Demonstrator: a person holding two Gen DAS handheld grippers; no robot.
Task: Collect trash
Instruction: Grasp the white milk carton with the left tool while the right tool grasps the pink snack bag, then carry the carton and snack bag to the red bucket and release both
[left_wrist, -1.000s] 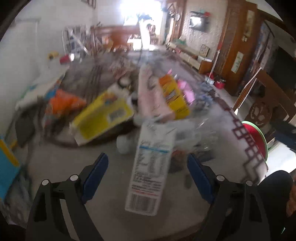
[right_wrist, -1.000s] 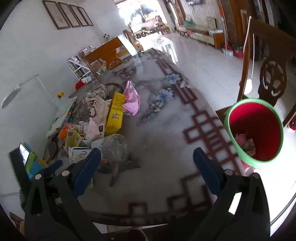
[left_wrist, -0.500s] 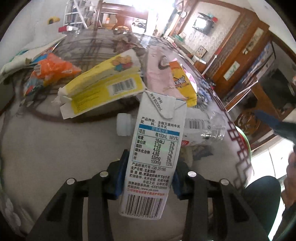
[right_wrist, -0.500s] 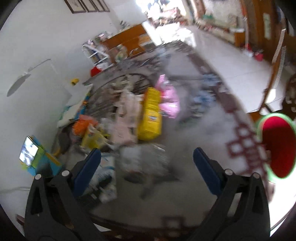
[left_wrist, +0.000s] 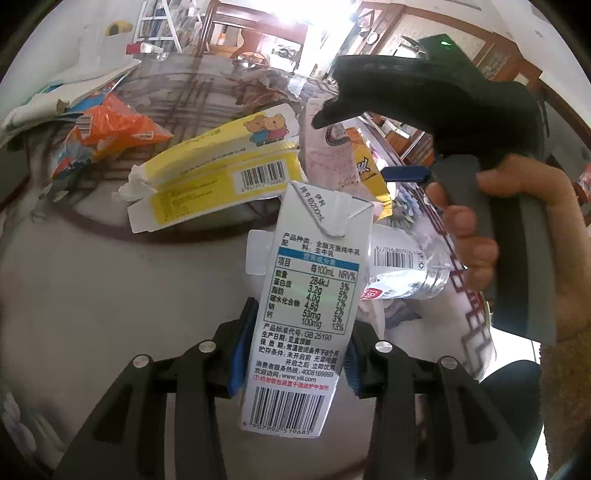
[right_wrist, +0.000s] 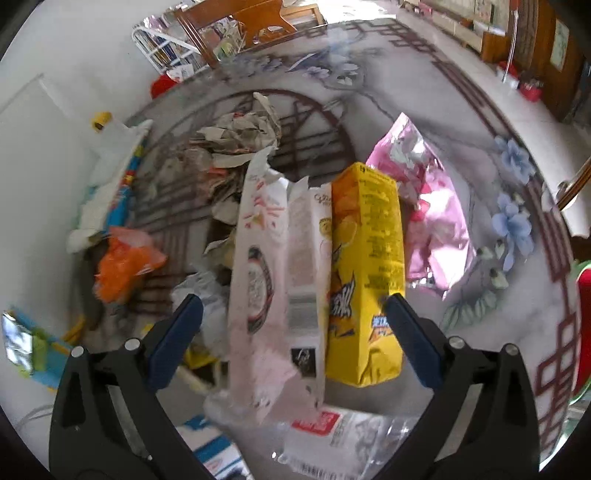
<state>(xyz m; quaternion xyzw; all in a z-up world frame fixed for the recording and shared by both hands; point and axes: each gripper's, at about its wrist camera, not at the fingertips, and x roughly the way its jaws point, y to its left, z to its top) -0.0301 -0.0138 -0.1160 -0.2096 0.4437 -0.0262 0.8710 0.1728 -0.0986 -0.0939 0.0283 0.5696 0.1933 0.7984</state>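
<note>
Your left gripper (left_wrist: 293, 354) clamps the milk carton (left_wrist: 303, 310) mid-body, off the tabletop (left_wrist: 110, 295), ready for binning; your right gripper (right_wrist: 291, 339) hangs open over yellow box (right_wrist: 364, 266) and pink packet (right_wrist: 266, 280)

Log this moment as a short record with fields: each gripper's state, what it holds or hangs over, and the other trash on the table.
left gripper: shut on the milk carton, blue pads pressed on both its sides
right gripper: open, nothing between its pads; hangs over the pink wrapper and the yellow snack bag
beside the carton: clear plastic bottle lying on its side
behind the carton: torn yellow box, orange bag
further back: crumpled paper, pink foil bag
surface: patterned table
</note>
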